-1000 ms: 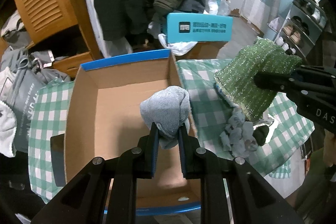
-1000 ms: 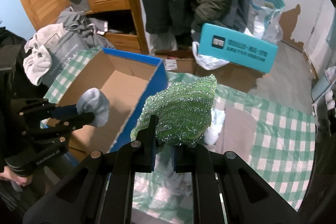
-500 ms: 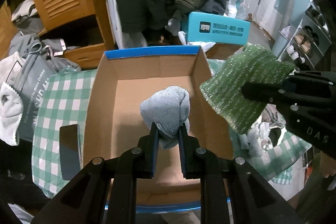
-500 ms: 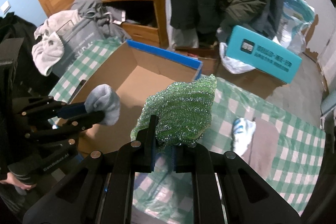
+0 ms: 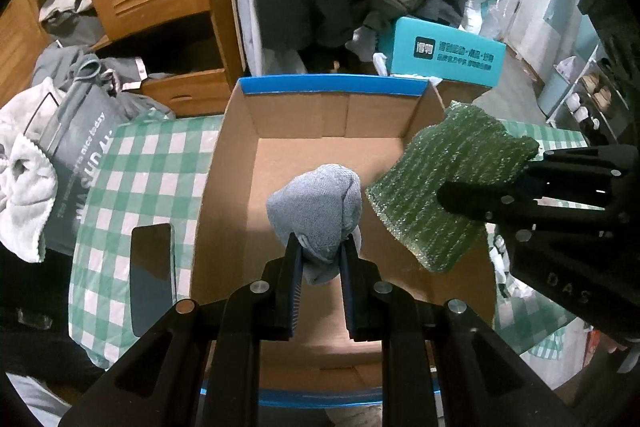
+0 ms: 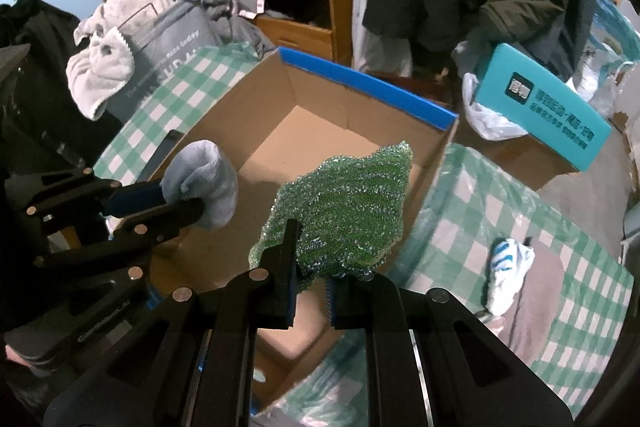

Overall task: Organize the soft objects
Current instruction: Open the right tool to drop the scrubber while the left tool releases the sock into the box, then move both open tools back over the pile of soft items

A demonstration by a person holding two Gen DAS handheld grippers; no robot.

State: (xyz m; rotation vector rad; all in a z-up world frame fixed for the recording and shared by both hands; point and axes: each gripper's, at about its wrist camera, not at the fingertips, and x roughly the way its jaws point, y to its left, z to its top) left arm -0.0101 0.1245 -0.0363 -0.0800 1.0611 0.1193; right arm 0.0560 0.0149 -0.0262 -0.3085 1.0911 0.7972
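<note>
My left gripper [image 5: 319, 250] is shut on a rolled grey sock [image 5: 316, 203] and holds it over the open cardboard box [image 5: 332, 111] with blue rims. The box inside looks bare. My right gripper [image 6: 311, 267] is shut on a glittery green scouring cloth [image 6: 344, 211], which hangs above the box's right wall. In the left wrist view the green cloth [image 5: 448, 183] and the right gripper [image 5: 476, 197] come in from the right. In the right wrist view the left gripper [image 6: 182, 201] with the grey sock [image 6: 204, 187] sits at the left over the box [image 6: 360, 79].
The box stands on a green-checked cloth [image 5: 132, 171] beside a dark phone [image 5: 152, 263]. A grey bag [image 5: 72, 143] and white towel [image 5: 24, 187] lie left. A teal carton [image 6: 552, 107] sits behind. On the right lies a white-blue sock [image 6: 506, 267].
Both grippers have moved left over the box with their loads; the green cloth, earlier above the tablecloth right of the box, now hangs over its right wall. Neither grip changed.
</note>
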